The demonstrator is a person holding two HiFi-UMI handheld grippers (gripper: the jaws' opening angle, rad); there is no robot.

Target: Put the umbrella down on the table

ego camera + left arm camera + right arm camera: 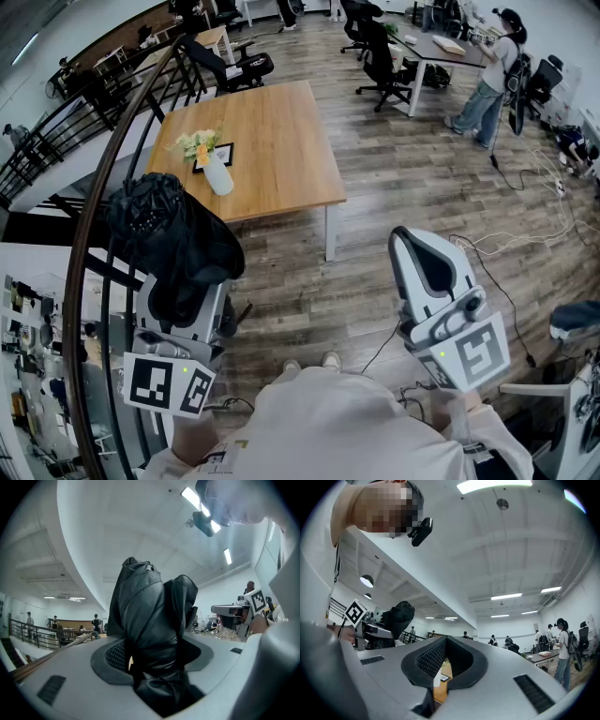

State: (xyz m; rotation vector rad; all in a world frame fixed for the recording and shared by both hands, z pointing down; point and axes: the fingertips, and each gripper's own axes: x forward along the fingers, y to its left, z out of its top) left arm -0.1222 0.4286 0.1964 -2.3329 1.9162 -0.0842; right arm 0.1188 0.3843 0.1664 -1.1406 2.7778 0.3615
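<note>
Left gripper view: left gripper grasps the folded black umbrella.
Its jaws stand wide, pressed on the fabric; the right gripper has its jaws closed together, empty.

The left claw and right claw are pale grey shells with black ribbed pads and white cubes of black square markers; the person wears a cream long-sleeved top.

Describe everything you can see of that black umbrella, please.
The umbrella is black and folded into a crumpled bundle of wrinkled, slightly shiny fabric. No handle or strap can be made out. The left gripper clamps its lower part between its jaws, and the rest juts out beyond them. It is held in the air beside a dark railing, short of the wooden table.
</note>
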